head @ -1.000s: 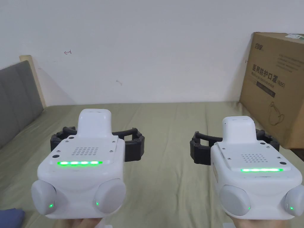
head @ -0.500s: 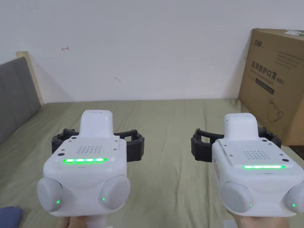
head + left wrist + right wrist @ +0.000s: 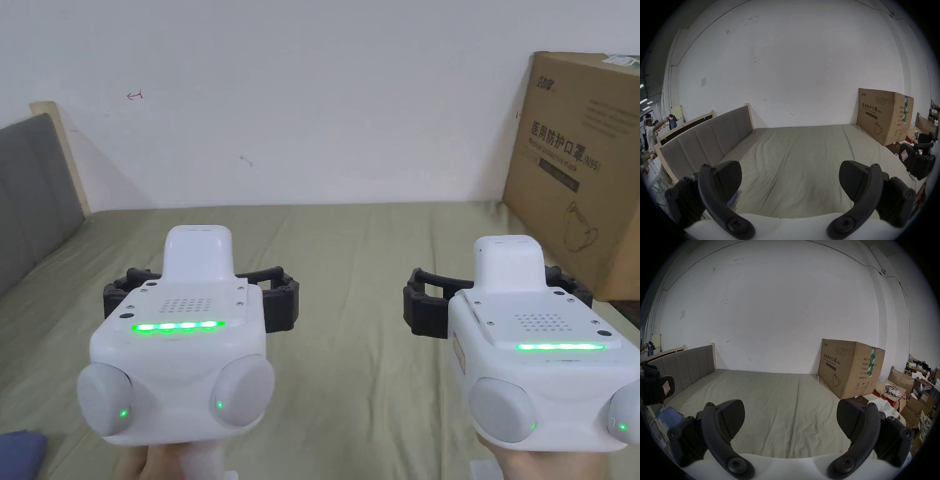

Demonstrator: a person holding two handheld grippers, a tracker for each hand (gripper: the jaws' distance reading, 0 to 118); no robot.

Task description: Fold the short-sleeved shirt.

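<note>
We are holding the left gripper point(image 3: 199, 294) and the right gripper point(image 3: 497, 299) side by side above the near part of the bed, both level and pointing toward the far wall point(image 3: 325, 94), and each is carrying nothing, with its jaws spread wide in its own gripper view. We judge this as a ready stance before any grasp, since the jaws are aiming across bare sheet, not at cloth. The olive bed sheet point(image 3: 356, 262) is lying smooth and is offering a broad surface for folding. The only cloth we are seeing is a blue bundle point(image 3: 670, 416) at the near left edge of the bed, which is also peeking into the head view's bottom left corner point(image 3: 22, 453); we are taking it to be the short-sleeved shirt, though its shape is too bunched to confirm. To the left, a grey padded headboard point(image 3: 31, 187) is bounding the bed, and at the far right a large cardboard box point(image 3: 575, 169) is standing on the sheet against the wall. In our judgement the folding is not yet begun, and the left gripper is sitting closest to the bundle.
</note>
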